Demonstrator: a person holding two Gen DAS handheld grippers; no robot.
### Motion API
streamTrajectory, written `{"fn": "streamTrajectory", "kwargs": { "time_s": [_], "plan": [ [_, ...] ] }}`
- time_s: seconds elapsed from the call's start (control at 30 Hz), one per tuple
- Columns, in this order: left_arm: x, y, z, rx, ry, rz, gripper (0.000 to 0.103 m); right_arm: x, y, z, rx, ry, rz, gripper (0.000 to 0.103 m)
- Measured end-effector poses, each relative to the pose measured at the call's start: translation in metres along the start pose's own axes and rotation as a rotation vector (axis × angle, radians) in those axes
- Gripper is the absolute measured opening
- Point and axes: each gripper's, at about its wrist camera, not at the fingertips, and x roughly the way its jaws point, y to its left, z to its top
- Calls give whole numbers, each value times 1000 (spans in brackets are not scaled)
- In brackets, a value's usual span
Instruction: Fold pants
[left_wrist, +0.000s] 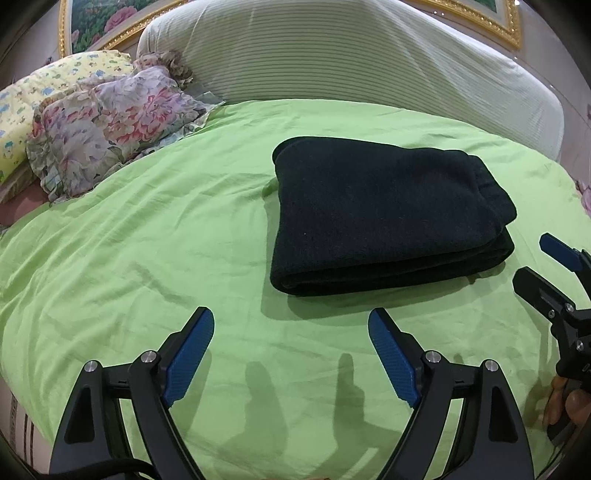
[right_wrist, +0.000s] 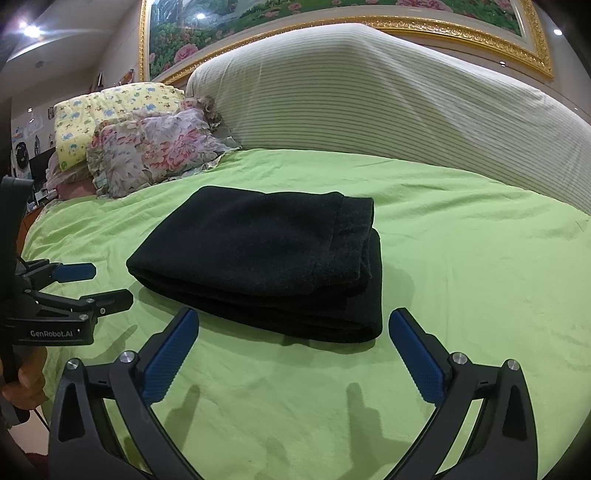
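The black pants (left_wrist: 388, 214) lie folded into a thick rectangular stack on the green bedsheet (left_wrist: 147, 240). They also show in the right wrist view (right_wrist: 266, 258). My left gripper (left_wrist: 291, 321) is open and empty, hovering above the sheet just short of the stack's near edge. My right gripper (right_wrist: 293, 321) is open and empty, close in front of the stack's near edge. Each gripper shows in the other's view: the right one at the right edge (left_wrist: 543, 266), the left one at the left edge (right_wrist: 107, 284).
A large striped white bolster (left_wrist: 351, 59) lies along the back of the bed. A floral pillow (left_wrist: 110, 122) and a yellow printed pillow (left_wrist: 44, 96) sit at the back left. A gold-framed picture (right_wrist: 332, 14) hangs behind.
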Motion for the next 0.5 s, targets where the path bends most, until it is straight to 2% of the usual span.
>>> {"fn": "streamTrajectory", "kwargs": {
  "time_s": [0.5],
  "plan": [
    [-5,-7,-3,26,-57,-1,87,-1,-1,0,4,-8,-1,103]
  ]
}}
